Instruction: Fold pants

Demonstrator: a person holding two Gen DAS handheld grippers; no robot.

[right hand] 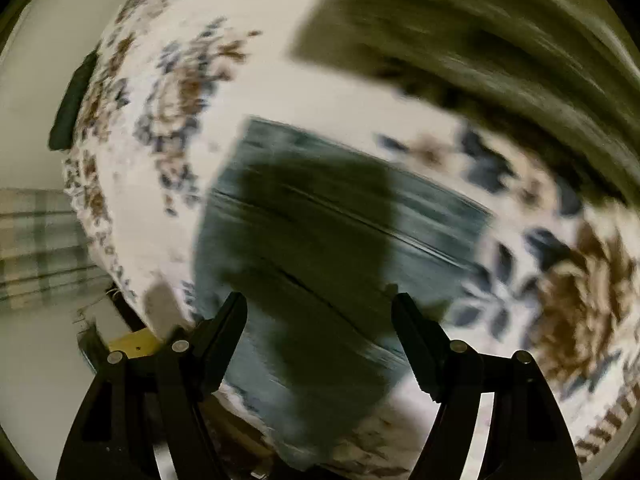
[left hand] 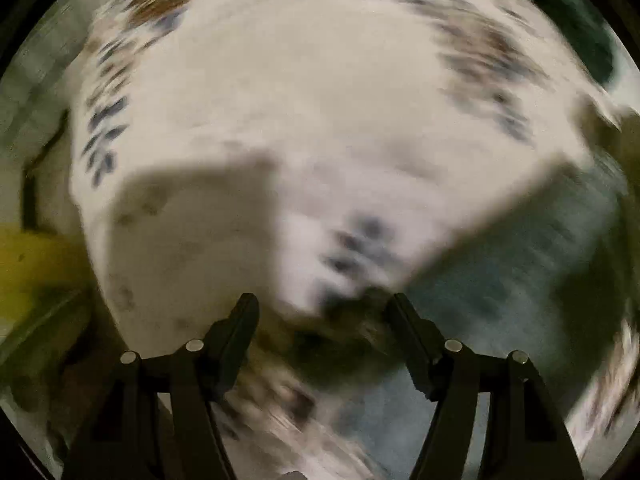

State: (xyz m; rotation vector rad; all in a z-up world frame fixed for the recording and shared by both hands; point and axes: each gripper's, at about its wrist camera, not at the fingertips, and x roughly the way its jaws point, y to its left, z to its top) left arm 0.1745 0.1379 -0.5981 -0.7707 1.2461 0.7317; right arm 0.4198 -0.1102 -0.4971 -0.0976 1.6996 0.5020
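Note:
Both views are motion-blurred. The blue-grey pants [right hand: 320,232] lie folded on a white floral bedspread [right hand: 168,92], straight ahead of my right gripper [right hand: 320,312], which is open and empty just above them. In the left wrist view part of the pants [left hand: 520,272] shows at the right, and my left gripper [left hand: 324,312] is open and empty over the bedspread [left hand: 300,112] beside the pants' edge.
An olive-green cloth [right hand: 500,40] lies at the upper right of the bed. A dark object [right hand: 72,100] sits at the bed's left edge. A plaid fabric [right hand: 36,248] and a yellow item [right hand: 132,344] lie beyond the bed's edge.

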